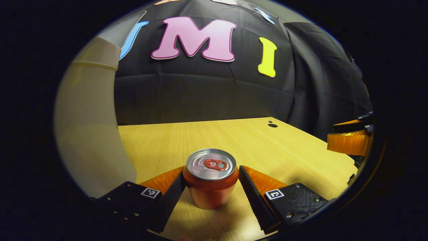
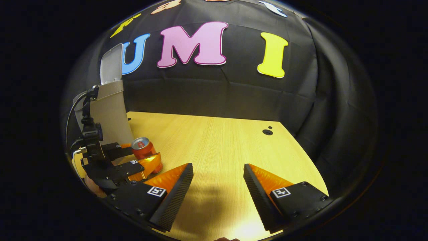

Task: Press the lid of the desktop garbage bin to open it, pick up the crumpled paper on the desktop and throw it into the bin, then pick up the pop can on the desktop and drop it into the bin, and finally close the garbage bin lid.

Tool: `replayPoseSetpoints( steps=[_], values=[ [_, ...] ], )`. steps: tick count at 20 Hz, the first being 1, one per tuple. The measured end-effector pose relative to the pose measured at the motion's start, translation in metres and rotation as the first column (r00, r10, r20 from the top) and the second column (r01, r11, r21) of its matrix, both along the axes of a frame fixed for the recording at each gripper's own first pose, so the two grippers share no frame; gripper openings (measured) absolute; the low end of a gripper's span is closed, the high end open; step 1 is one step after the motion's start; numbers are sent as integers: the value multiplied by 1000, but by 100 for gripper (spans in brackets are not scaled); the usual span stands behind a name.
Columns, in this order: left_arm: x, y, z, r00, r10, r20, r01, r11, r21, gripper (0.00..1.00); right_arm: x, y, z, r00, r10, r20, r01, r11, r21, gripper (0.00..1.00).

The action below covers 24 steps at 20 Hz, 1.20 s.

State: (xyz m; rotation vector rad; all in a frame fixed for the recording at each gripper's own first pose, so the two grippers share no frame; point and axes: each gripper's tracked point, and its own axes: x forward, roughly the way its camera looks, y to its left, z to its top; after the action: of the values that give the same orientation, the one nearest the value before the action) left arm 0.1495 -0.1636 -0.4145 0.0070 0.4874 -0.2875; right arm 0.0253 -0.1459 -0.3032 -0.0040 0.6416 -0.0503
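1. Broadly, the bench [image 2: 220, 140] is the biggest thing here, a pale wooden top. On it I see no crumpled paper, so I judge the paper step done, though the inside of the bin is hidden.
2. Next, the garbage bin [image 2: 112, 113] stands at the bench's left end in the right gripper view, and its tall wall rises at the left of the left gripper view. Its lid [image 2: 111, 64] is tipped up, so the pressing-open step looks complete and closing is left.
3. Then the left hand-held gripper [image 1: 211, 187] has its fingers spread to either side of the pop can. They sit very close to its sides, but whether both pads press on it I cannot tell. In the right gripper view it reaches in just in front of the bin.
4. The right hand-held gripper [image 2: 218, 190] hangs released over bare bench, well apart from the can, its fingers wide with nothing between them.
5. Last, the pop can [image 1: 211, 179] stands upright on the bench just beside the bin, not yet lifted. By my reckoning, grasping, dropping it in and shutting the lid remain.
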Motion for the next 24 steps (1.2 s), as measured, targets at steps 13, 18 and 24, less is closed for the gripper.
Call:
replayPoseSetpoints(
  steps=[13, 18, 24],
  values=[
    [-2, -1, -6, 999, -16, -44, 15, 1000, -24, 84, 1, 0, 6, 1000, -6, 12, 6, 1000, 10, 98],
    [0, 2, 27, 1000, -5, 14, 5, 1000, -27, 84, -1, -5, 17, 1000, -17, 23, 17, 1000, 6, 98],
    [-7, 13, 93, 998, 28, 62, -25, 998, -53, 84, 8, 7, 56, 997, 0, 72, -1, 1000, 12, 98]
  ],
)
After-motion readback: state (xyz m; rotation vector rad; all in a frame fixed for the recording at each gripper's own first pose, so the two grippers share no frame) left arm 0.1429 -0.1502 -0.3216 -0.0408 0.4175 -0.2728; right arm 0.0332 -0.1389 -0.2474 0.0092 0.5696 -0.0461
